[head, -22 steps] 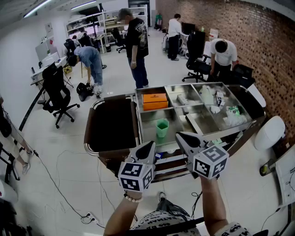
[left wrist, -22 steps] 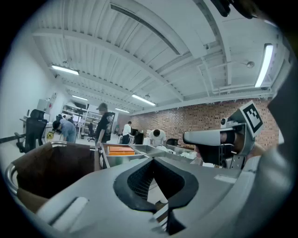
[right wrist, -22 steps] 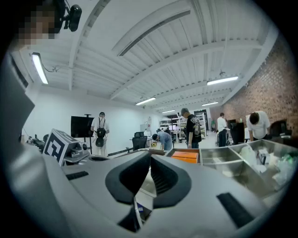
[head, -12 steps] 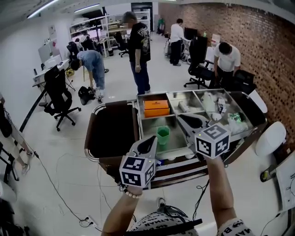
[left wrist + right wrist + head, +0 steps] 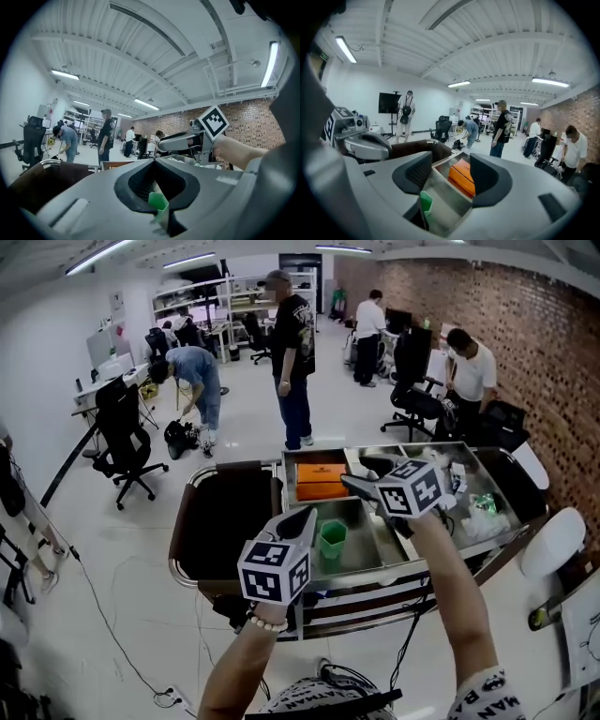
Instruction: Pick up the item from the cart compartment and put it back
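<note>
**Head view: green cup (image 5: 331, 538) upright in the cart (image 5: 356, 601), gripped by nothing**

Looks down on a steel cart on a pale floor (image 5: 112, 549) in an open office. Brick wall (image 5: 525, 324) along the right, shelves and desks at the back, a black office chair (image 5: 122, 427) at the left. Several people standing or bending beyond the cart. On the cart's left end, a dark tray (image 5: 225, 517). Beside it, steel compartments, with an orange box (image 5: 321, 480) in the rear left one.

Since half a second ago: right gripper (image 5: 361, 474) farther out, now over the rear compartments just beside the orange box instead of over the front ones. Left gripper (image 5: 305, 518) about where it was. Camera tipped up, with more of the room in frame. Cup unmoved.

Cup upright in the front left compartment, just right of the left gripper's tips and on the near side of the right gripper's.

Left fingers drawn together at the tips, pinching nothing. In the left gripper view, cup visible low through the hollow behind them.

Right fingers spread, nothing between them. In the right gripper view, orange box and compartment floor showing through the gap, cup low at the left.
</note>
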Motion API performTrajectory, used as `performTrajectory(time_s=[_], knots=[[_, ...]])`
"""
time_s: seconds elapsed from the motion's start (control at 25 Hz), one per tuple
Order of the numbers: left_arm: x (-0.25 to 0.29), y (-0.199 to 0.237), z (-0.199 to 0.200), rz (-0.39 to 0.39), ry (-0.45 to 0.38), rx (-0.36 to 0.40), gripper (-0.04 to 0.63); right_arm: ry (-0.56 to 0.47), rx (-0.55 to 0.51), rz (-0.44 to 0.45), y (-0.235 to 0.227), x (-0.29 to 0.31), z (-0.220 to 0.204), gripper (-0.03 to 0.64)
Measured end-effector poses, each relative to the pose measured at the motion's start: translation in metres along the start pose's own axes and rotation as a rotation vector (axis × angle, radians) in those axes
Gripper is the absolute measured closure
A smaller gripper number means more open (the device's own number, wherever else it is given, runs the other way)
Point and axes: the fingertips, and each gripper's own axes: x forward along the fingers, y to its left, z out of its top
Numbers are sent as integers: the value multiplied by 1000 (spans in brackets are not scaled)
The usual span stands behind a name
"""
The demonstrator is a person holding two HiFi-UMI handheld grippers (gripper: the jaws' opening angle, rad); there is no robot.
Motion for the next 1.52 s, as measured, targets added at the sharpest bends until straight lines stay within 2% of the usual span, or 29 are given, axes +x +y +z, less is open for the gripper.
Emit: performTrajectory(time_s=[0.04,0.12,0.32,0.52,0.72,0.92,1.28,1.4,1.52], knots=[[4,3,2,3,2,-1,595,35,-23,18,-4,10,-3,345],[13,9,4,10,9,-6,595,109,-70,50,-11,29,-11,286],[36,29,1,42,31,-23,595,251,-143,109,-34,76,-29,225],[55,48,-6,64,50,-65,595,376,-236,206,-48,120,-50,156],[72,65,-12,80,70,-111,595,500,-307,301,-52,161,-82,127],[77,84,-20,113,68,-149,595,638,-408,315,-63,199,-120,114],[73,97,-26,139,55,-172,595,744,-490,381,-55,232,-157,114],[71,98,-26,144,53,-173,595,783,-557,368,-57,234,-170,120],[68,99,-26,150,50,-175,595,786,-579,354,-59,234,-172,141]])
